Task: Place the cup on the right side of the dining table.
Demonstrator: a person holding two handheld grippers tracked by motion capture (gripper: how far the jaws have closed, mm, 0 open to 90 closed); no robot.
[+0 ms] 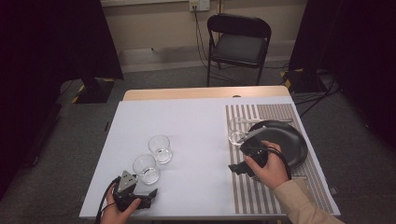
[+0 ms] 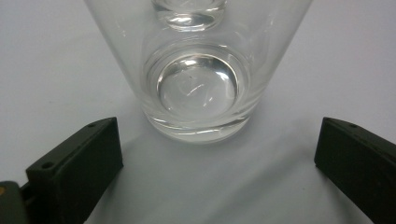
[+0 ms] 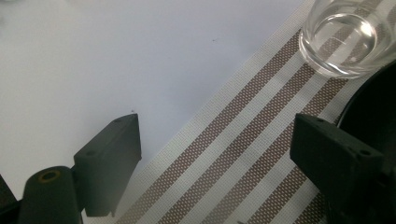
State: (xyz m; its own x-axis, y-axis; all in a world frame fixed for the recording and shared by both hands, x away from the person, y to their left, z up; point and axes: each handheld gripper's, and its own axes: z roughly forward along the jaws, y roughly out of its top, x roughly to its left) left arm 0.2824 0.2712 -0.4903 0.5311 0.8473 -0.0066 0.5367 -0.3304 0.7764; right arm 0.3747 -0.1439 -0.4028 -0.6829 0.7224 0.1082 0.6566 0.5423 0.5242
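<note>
White-topped table (image 1: 196,121), with a brown-and-cream striped placemat (image 1: 280,186) laid on its right part. A round black plate (image 1: 292,140) is set on the mat; a clear tumbler (image 1: 237,136) stands on the mat just left of the plate.

Two more clear glass tumblers are seen on the bare white surface, left of centre: the nearer tumbler (image 1: 145,169) and, behind and slightly right of it, the farther tumbler (image 1: 160,149), close together but apparently apart.

The left gripper (image 1: 148,195) is held low at the near edge, jaws spread wide and empty. The nearer tumbler (image 2: 198,88) lies straight ahead of it, upright, centred between the jaws yet just beyond their tips. A straight push forward is judged to bring it between the jaws.

The right gripper (image 1: 236,168) is held over the mat's left edge, jaws wide apart, nothing between them; the mat tumbler (image 3: 348,39) lies ahead, off to its right.

Rims of the glasses are cut off in both gripper views; any cutlery on the mat is too small to be made out.
</note>
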